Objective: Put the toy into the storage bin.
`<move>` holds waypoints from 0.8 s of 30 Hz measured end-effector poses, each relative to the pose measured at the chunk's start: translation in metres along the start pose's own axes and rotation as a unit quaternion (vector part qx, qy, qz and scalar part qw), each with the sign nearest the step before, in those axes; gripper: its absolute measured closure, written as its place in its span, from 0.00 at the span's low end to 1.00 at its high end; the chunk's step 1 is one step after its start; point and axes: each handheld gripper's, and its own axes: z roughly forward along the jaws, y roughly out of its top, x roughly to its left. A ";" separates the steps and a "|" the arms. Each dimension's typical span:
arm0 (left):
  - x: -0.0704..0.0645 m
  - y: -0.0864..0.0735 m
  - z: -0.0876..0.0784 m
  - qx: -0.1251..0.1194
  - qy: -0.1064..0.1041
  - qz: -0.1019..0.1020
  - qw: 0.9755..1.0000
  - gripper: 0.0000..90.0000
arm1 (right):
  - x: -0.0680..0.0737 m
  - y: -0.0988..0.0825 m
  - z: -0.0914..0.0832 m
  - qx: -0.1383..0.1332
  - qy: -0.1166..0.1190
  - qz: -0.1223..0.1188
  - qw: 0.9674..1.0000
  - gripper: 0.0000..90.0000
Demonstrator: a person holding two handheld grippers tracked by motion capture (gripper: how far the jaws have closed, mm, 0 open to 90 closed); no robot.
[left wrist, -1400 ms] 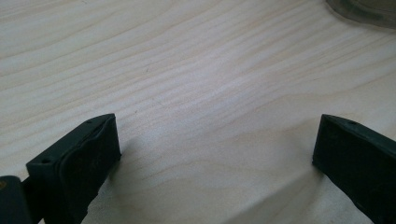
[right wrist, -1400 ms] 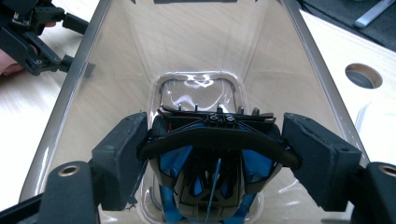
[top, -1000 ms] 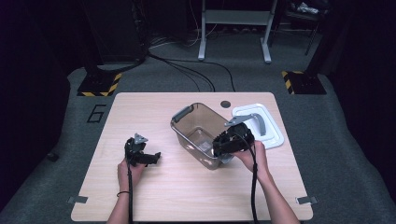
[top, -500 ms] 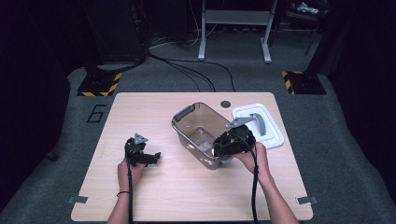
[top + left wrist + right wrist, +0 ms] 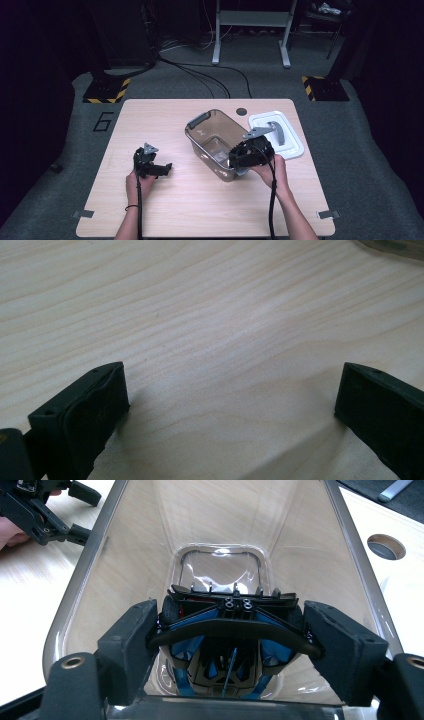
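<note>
Gripping a black-and-blue toy car (image 5: pixel 227 645), our right claw (image 5: pixel 240 159) holds it inside the clear plastic bin (image 5: pixel 200 134) at mid-frame. Our left claw (image 5: pixel 162 169) rests spread, holding nothing, on the wooden tabletop (image 5: pixel 210 205) at lower left. Beyond, the white lid (image 5: pixel 292 145) lies right of the bin; cables cross the dark floor (image 5: pixel 190 72).
</note>
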 end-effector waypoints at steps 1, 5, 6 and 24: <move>0.000 0.000 0.000 -0.001 0.000 0.000 1.000 0.01 | 0.000 0.000 0.000 0.000 0.000 0.001 1.000 0.26; 0.000 0.000 0.000 -0.001 0.001 0.000 1.000 0.01 | 0.000 0.000 0.000 0.000 -0.001 0.001 1.000 0.26; 0.000 0.000 0.000 -0.001 0.000 0.000 1.000 0.01 | 0.000 0.000 0.000 0.000 -0.001 0.001 1.000 0.26; 0.000 0.000 0.000 -0.001 0.000 0.000 1.000 0.01 | 0.000 -0.001 0.000 0.007 -0.009 0.001 1.000 0.22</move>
